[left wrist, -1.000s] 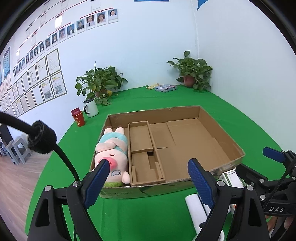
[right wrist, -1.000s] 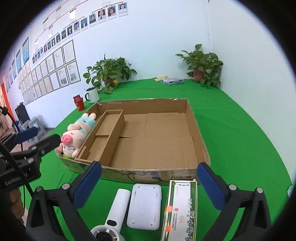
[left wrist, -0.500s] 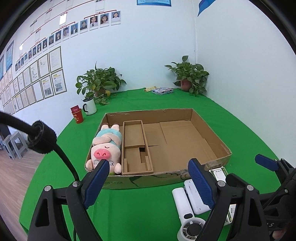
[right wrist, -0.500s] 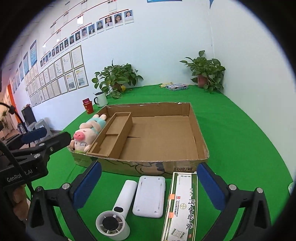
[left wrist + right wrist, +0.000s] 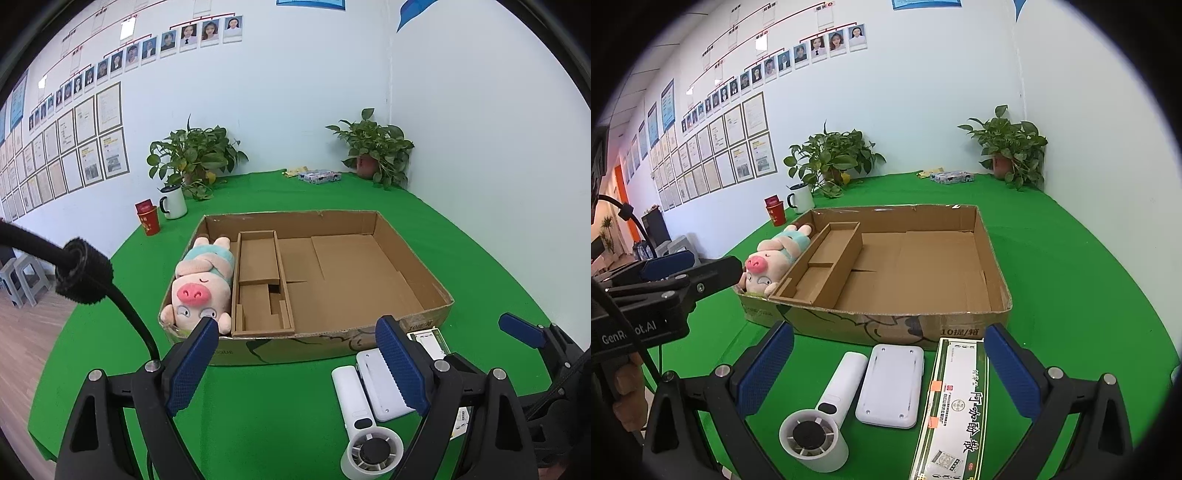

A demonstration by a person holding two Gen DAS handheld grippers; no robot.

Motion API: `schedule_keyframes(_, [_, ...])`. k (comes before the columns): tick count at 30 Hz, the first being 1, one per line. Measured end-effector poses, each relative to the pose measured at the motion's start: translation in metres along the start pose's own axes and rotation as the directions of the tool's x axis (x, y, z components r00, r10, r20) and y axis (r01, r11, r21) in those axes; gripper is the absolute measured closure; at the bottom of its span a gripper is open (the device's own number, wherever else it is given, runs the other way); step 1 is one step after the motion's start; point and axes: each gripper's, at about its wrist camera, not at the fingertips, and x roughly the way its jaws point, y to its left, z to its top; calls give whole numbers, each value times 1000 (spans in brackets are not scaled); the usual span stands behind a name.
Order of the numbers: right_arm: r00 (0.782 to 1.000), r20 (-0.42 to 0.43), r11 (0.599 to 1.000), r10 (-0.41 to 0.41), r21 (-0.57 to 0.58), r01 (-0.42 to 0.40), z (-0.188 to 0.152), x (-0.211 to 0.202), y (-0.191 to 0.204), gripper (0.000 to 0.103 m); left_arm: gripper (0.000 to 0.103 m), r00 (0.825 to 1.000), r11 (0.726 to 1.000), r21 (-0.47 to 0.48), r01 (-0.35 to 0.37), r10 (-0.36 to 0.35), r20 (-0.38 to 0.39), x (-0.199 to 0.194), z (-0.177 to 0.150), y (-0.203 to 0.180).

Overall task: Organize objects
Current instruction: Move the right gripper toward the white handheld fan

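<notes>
both grippers are wide open and empty. the fan [image 5: 827, 417], white case [image 5: 892, 384] and long box [image 5: 955, 406] lie before the cardboard tray's [image 5: 886, 325] near edge, long axes pointing at it, directly under the right gripper [image 5: 884, 365]; left gripper [image 5: 295, 362] sits further left.

left gripper [image 5: 295, 363]: black frame, blue ribbed pads, silver screws
right gripper [image 5: 888, 373]: same black frame, blue pads
cable [image 5: 122, 306]: black, wrapped with velcro band
marking: white "GenRobot.AI" on black body
</notes>
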Motion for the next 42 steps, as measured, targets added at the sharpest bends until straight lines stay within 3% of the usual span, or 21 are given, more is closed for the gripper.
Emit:
schedule_keyframes(9, [998,-40,998,56,-12,-56,-20,8,-1,1,16,992,997,-53,63,-69,-105,32,-22,16])
schedule_keyframes(13, [994,-34,994,103,-36,-104,-30,6,-1,1,16,972,987,-129,98,-123,-202,55,-38,29])
schedule_keyframes(19, [979,-62,979,194,-51,-198,-41,8,7,1,16,934,962,-209,175,-229,-274,78,-60,40])
schedule_keyframes(26, [955,-120,953,271,-109,-284,-51,7,26,1,18,882,917,-287,276,-360,-304,93,-72,45])
schedule_keyframes(28, [948,-154,947,277,-125,-297,-55,8,33,2,18,858,894,-320,315,-412,-305,100,-75,45])
schedule_keyframes(30, [935,-196,937,297,-127,-325,-60,11,40,3,19,841,882,-332,335,-439,-316,106,-78,43])
schedule_keyframes(33, [930,-232,931,286,-162,-326,-67,12,53,4,24,812,869,-343,357,-470,-346,119,-81,38])
schedule_keyframes(37, [935,-263,947,238,-150,-283,-75,19,61,13,27,754,831,-373,412,-541,-373,138,-84,30])
schedule_keyframes(41, [936,-275,957,219,-128,-261,-78,25,61,23,28,718,809,-388,442,-578,-387,149,-80,19])
schedule_keyframes(42, [935,-280,958,218,-124,-260,-81,25,61,29,28,709,804,-396,444,-585,-393,153,-80,18])
